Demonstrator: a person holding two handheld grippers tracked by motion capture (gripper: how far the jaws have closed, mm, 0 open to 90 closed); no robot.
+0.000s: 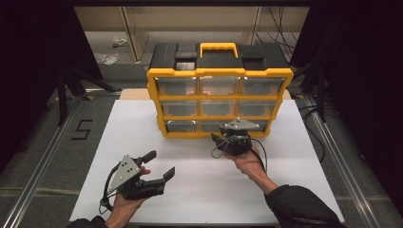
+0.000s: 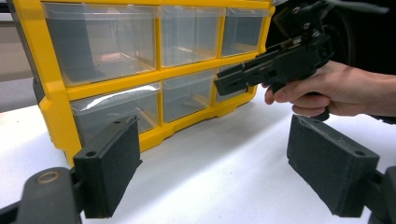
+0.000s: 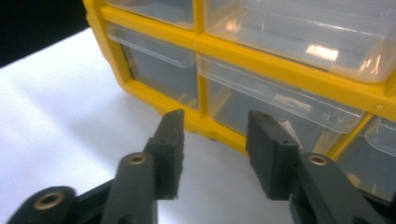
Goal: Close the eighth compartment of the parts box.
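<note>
The right gripper (image 1: pixel 219 141) has its jaws partly parted with nothing between them; in the right gripper view only bare tabletop and yellow frame show in the gap. Just ahead of the tips sits the bottom row of the yellow drawer cabinet (image 1: pixel 219 72), and the nearest thing to them is the clear middle drawer of the bottom row (image 3: pixel 275 105), whose protruding lip runs across just above and beyond the tips. The jaws are near the drawer front but not touching it.

Judging from this, the step in hand is taking hold of that drawer's lip to pull it out. To do it well, the tips should rise slightly so the lip falls between the pads, go in square to the drawer front, then close on the lip near its middle, not at a corner, so the drawer slides straight rather than jamming in its slot. The pull should run level, along the tabletop (image 1: pixel 142 128).

Farther out, the left gripper (image 1: pixel 161 165) rests low over the tabletop, its jaws spread wide and released, well apart from the cabinet's left side. It could steady the light cabinet against the frame if the drawer drags the whole unit forward.
</note>
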